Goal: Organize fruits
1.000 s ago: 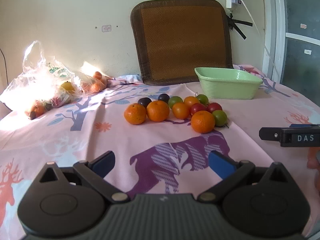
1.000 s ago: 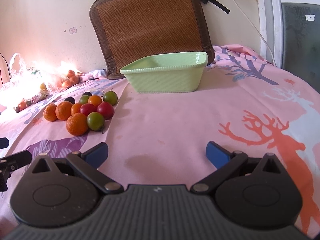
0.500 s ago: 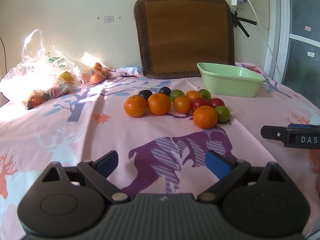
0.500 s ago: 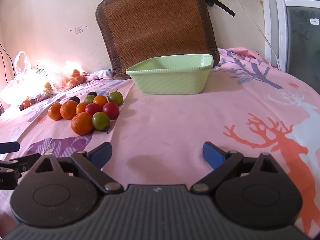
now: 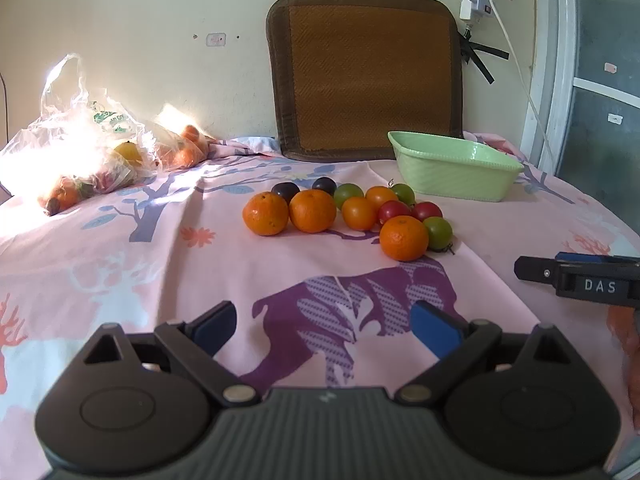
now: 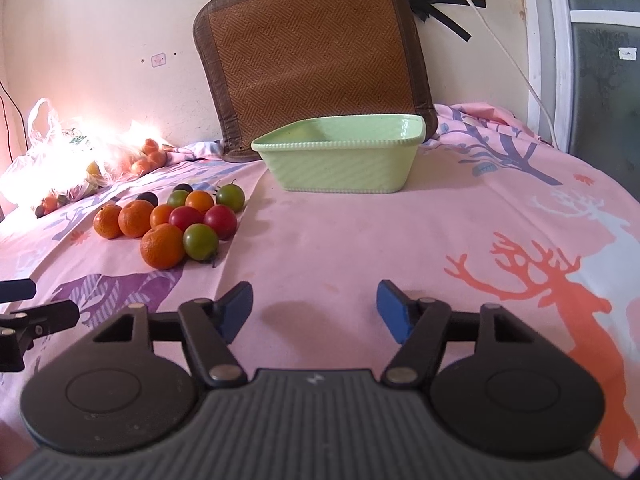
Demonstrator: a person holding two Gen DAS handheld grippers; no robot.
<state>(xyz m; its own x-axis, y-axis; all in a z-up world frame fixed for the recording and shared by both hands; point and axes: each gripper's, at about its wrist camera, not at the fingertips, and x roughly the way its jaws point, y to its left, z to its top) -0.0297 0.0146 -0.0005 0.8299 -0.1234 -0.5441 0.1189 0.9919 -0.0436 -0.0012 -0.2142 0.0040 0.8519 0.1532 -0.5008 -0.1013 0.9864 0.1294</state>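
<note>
On the table, far left: we see a plastic bag (image 5: 76, 152) with more fruit in it.
Fruit cluster (image 5: 348, 216): we find it loose on the cloth, none sorted.
Green dish (image 6: 340, 156): we see nothing in it.
Left gripper (image 5: 324, 324): wide open, holding nothing.
Right gripper (image 6: 314, 308): its jaws have just been closing, with nothing between them.
Progress: by our reckoning, nothing is done.

My black left gripper with blue pads (image 5: 324, 326) hangs tilted downward, jaws wide, nothing between them. My matching right gripper (image 6: 316, 310) has just been closing, empty, pads apart.
</note>
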